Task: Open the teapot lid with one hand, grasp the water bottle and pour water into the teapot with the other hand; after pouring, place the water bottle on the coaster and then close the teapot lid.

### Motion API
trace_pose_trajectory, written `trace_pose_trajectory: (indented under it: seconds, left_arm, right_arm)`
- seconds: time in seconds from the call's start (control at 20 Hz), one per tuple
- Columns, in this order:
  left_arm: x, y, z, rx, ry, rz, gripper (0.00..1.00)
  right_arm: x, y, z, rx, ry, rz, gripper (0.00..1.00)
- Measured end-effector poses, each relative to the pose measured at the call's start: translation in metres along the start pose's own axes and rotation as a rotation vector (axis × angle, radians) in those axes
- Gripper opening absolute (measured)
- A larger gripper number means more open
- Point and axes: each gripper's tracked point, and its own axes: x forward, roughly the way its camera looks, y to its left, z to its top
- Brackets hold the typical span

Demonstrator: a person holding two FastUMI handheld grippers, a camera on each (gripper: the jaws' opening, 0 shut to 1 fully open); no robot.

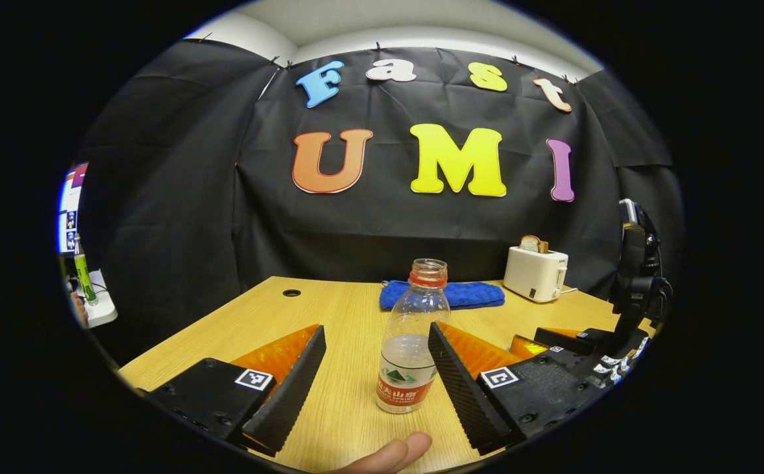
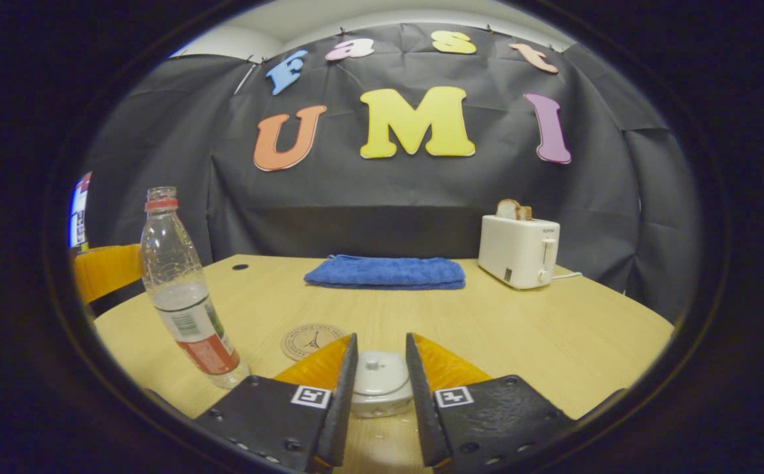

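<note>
Left tool (image 1: 377, 368) spread around the uncapped water bottle (image 1: 413, 342) standing on the tabletop (image 1: 349, 316), right tool (image 2: 382, 375) pinching the teapot lid (image 2: 381, 388), coaster (image 2: 311, 340) just beyond

Light wooden worktop (image 2: 520, 329) and what it carries

An uncapped water bottle (image 2: 181, 289) stands upright near a round coaster (image 2: 309, 340); a folded blue towel (image 2: 385, 271) and a white toaster (image 2: 519, 252) with bread sit at the back; a teapot lid (image 2: 379, 383) lies near the front edge.
</note>
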Motion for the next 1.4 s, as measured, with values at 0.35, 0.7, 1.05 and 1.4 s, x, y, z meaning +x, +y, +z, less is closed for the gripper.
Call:
trace_pose_trajectory:
  seconds: [0.35, 0.7, 1.05, 1.4]
  left_arm:
    - [0.002, -0.002, -0.004, 0.027, 0.006, -0.013, 0.98]
    - [-0.001, -0.008, -0.005, 0.021, 0.007, -0.072, 0.99]
    - [0.005, -0.026, -0.018, 0.081, 0.022, -0.106, 0.98]
    - [0.022, -0.044, -0.036, 0.086, 0.021, -0.130, 0.98]
  right_arm:
    - [0.005, 0.009, -0.004, -0.025, 0.000, 0.044, 0.08]
    - [-0.002, 0.005, 0.012, 0.058, -0.043, 0.097, 0.04]
    - [-0.025, -0.003, 0.039, -0.015, -0.114, 0.068, 0.04]
    - [-0.044, -0.006, 0.029, -0.064, -0.129, 0.106, 0.04]
